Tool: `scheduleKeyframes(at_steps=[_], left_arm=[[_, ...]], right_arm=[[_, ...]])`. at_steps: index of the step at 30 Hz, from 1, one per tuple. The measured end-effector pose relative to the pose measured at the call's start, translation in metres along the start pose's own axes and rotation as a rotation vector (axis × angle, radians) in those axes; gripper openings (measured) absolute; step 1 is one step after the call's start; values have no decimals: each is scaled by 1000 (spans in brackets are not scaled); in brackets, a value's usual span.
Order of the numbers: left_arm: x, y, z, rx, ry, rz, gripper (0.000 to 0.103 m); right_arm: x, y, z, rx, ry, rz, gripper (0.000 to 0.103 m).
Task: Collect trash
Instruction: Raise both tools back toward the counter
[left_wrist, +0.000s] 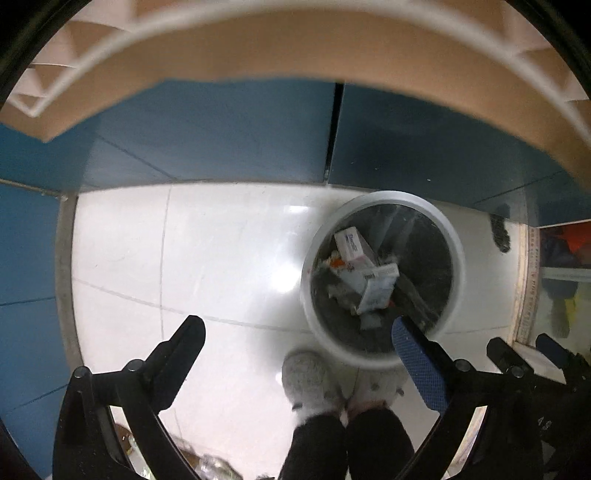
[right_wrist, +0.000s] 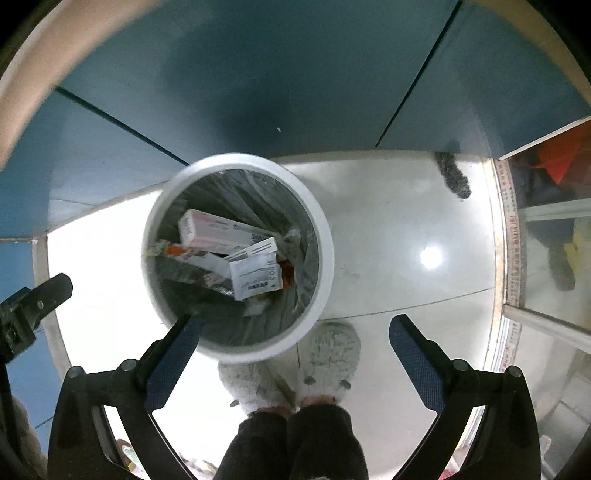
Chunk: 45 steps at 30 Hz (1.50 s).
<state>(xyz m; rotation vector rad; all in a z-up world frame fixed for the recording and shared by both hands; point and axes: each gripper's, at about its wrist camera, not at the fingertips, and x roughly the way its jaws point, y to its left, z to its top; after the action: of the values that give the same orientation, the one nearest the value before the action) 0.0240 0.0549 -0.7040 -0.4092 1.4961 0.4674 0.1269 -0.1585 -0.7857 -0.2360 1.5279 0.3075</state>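
A round white trash bin (left_wrist: 456, 258) with a dark liner stands on the white tiled floor, seen from above. It holds several white cardboard boxes (left_wrist: 376, 284) and small scraps. The bin also shows in the right wrist view (right_wrist: 325, 236), with its boxes (right_wrist: 255, 277). My left gripper (left_wrist: 297, 334) is open and empty, high above the floor, its right finger over the bin's near rim. My right gripper (right_wrist: 295, 328) is open and empty, above the bin's near rim. Each gripper shows at the edge of the other's view.
Blue cabinet doors (left_wrist: 221, 133) run behind the bin under a beige counter edge (left_wrist: 295, 48). The person's feet in grey fluffy slippers (right_wrist: 332, 354) stand just in front of the bin. A dark brush (right_wrist: 452, 173) lies at the right. An open shelf (right_wrist: 554, 206) stands at far right.
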Motion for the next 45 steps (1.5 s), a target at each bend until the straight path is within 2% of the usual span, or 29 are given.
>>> scheduleKeyframes(at_steps=[5,10,17,21,25,29,34,38,42,45], left_arm=[[-91,4,-16,4,-38,-19,103],[-189,5,-33,28,-101,3,103],[-300,7,-58,44,-155,13,103],[-348,8,-74,47,-184,-5,103],[-380,8,-81,52,-194,-19,103],[-411,8,-74,53,-273,17,103],[-445,10,-17,28,-393,13,103],[-464,10,49,-10,-450,16,103],[-464,9,123,-62,-438,-3,103],[-453,5,193,-104,-413,-9,103]], right_arm=[[-84,3,-14,3,-18,1,103],[-184,11,-31,-11,-71,8,103],[-327,16,-62,-30,-137,10,103],[-397,15,-80,-47,-183,4,103],[-445,14,-90,-38,-208,20,103],[-480,12,-93,-9,-244,53,103],[-520,6,-68,60,-330,134,103],[-542,-9,-18,123,-379,182,103],[-552,-36,51,189,-407,210,103],[-550,-56,107,223,-416,219,103]])
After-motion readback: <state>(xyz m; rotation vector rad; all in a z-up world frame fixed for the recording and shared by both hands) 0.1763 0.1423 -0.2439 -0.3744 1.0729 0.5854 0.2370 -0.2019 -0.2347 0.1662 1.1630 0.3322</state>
